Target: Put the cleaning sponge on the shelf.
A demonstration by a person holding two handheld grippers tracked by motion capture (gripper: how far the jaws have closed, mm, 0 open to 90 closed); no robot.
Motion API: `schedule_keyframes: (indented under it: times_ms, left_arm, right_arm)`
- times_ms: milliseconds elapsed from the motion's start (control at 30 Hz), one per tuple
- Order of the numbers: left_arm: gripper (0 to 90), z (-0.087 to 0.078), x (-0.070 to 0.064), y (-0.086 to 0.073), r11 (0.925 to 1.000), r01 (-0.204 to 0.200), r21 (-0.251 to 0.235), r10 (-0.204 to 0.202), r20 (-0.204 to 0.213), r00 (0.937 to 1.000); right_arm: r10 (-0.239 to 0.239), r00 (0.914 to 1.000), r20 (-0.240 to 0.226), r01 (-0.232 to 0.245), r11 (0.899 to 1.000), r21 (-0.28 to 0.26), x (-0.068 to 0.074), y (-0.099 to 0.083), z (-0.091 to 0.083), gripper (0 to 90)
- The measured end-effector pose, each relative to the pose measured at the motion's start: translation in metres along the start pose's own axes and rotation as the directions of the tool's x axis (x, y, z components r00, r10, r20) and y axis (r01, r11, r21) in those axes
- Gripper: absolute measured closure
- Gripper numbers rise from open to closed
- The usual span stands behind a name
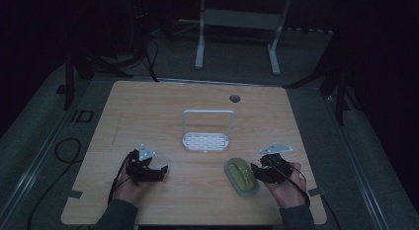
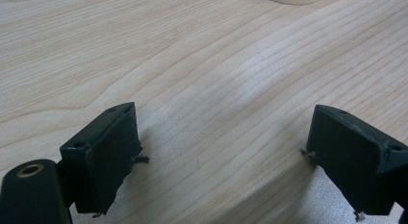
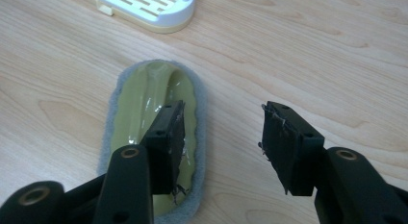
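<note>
The right hand-held gripper (image 3: pixel 221 137) hovers with jaws apart beside the scrubbing pad (image 3: pixel 144 99); the left hand-held gripper (image 2: pixel 221 156) is also apart, over bare bench (image 2: pixel 192 65). To grip well, the right should probably straddle the pad's raised yellow handle, then close squarely.

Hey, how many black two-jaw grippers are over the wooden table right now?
2. The left black two-jaw gripper is near the table's front left, jaws open over bare wood. The right black two-jaw gripper is at front right, open beside the oval yellow-green scrubbing sponge with a grey pad.
</note>
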State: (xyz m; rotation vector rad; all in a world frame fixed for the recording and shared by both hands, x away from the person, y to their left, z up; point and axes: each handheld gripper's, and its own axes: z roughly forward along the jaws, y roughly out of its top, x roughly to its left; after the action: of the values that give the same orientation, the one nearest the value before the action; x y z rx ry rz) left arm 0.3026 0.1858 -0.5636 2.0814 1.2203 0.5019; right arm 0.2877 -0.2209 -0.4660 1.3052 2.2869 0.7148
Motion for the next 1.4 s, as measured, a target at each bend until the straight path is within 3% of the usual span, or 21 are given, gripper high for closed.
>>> schedule_keyframes:
  times_ms: [700,1400]
  left_arm:
    - [11.2,0.000,0.000,0.000,1.0000,0.000,0.000,0.000,0.000,1.0000]
    - [11.2,0.000,0.000,0.000,1.0000,0.000,0.000,0.000,0.000,1.0000]
  right_arm:
    - [0.032,0.9971,-0.069,-0.027,0.997,0.069,0.005,0.012,0.007,53.1]
    - [0.018,0.9913,-0.130,0.001,0.990,0.140,0.014,0.023,0.017,57.8]
